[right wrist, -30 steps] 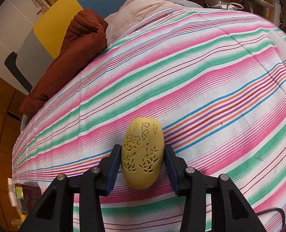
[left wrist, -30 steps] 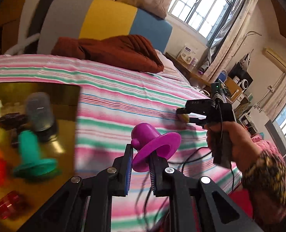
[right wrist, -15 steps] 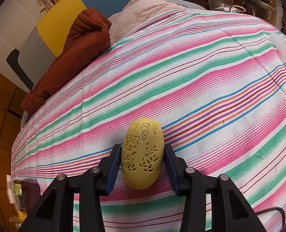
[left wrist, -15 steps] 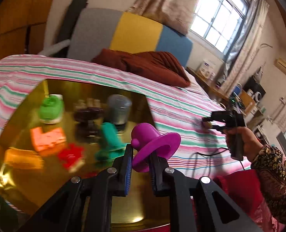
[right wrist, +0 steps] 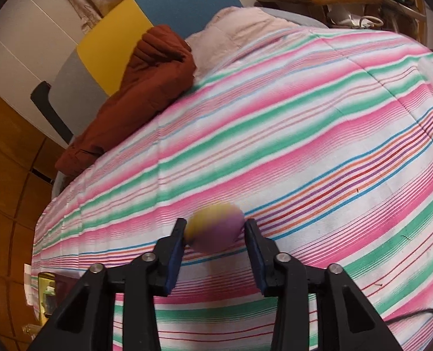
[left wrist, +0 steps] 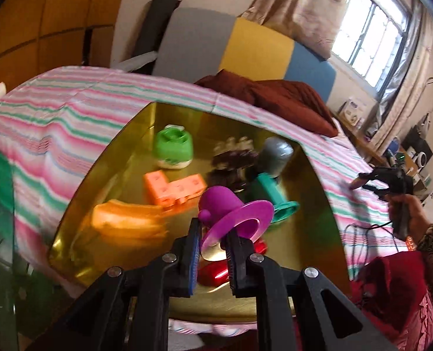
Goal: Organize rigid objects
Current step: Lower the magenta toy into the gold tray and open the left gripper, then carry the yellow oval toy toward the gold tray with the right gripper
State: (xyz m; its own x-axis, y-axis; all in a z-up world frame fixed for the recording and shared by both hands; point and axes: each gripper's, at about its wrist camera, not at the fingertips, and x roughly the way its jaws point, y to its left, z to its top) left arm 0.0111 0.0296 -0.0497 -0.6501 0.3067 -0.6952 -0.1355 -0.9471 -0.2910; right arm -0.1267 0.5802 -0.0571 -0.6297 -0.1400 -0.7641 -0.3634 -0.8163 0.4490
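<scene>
Tray [left wrist: 70, 219] lies just under my left gripper [left wrist: 212, 251], clamped on purple toy [left wrist: 234, 219]; right gripper [right wrist: 215, 248] closing on egg [right wrist: 215, 231]

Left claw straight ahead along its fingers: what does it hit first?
Probably the red piece lying on the gold tray, just beyond the fingertips. The left claw is shut on the purple toy and points down at the tray. Depth is unclear; the teal piece sits further along.

A shiny gold tray [left wrist: 318, 193] sits on the striped bedspread [left wrist: 70, 122], a crumpled rust-red blanket [left wrist: 289, 102] lying behind it. In the tray, a green round tub [left wrist: 174, 147] stands behind an orange notched block [left wrist: 172, 188], a grey domed cap [left wrist: 275, 156] to their right.
</scene>
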